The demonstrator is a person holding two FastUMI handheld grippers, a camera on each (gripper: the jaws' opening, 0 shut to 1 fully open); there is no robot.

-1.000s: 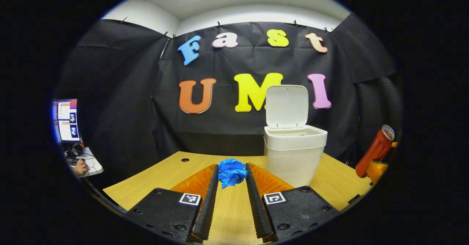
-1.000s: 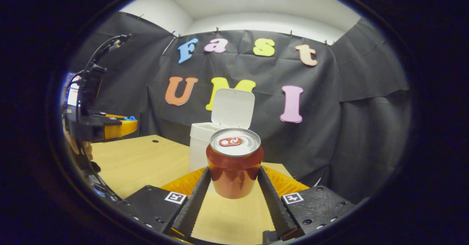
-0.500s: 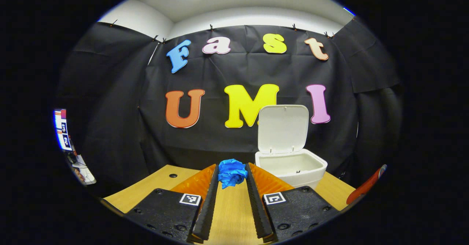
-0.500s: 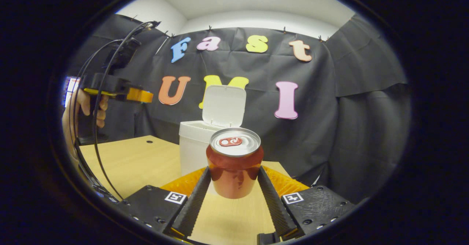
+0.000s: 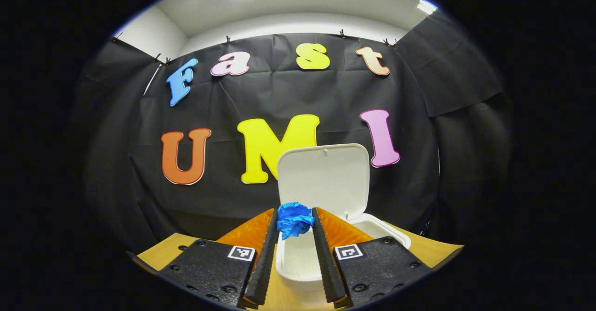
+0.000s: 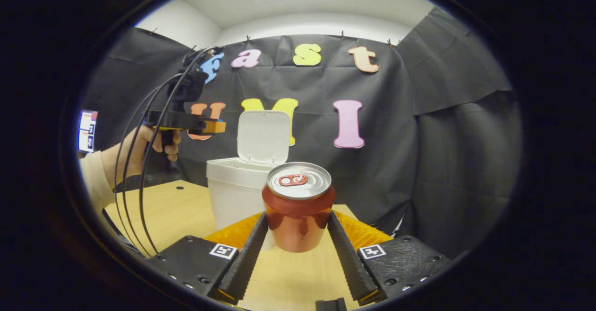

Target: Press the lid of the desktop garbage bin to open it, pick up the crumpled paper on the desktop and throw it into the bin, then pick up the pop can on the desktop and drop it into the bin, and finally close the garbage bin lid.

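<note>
While the white plastic desktop bin (image 5: 298,260) is standing with its hinged lid (image 5: 324,180) raised at lower centre of the left gripper view, the left tool (image 5: 294,227) is gripping the crumpled blue paper ball (image 5: 294,219) between both fingers, above the bin's open mouth. In the right gripper view, the right tool (image 6: 298,229) is clamping the red aluminium pop can (image 6: 298,206) upright above the light wooden worktop (image 6: 181,213). At middle left there, a hand (image 6: 139,150) is holding the left tool beside the bin's open lid.
</note>
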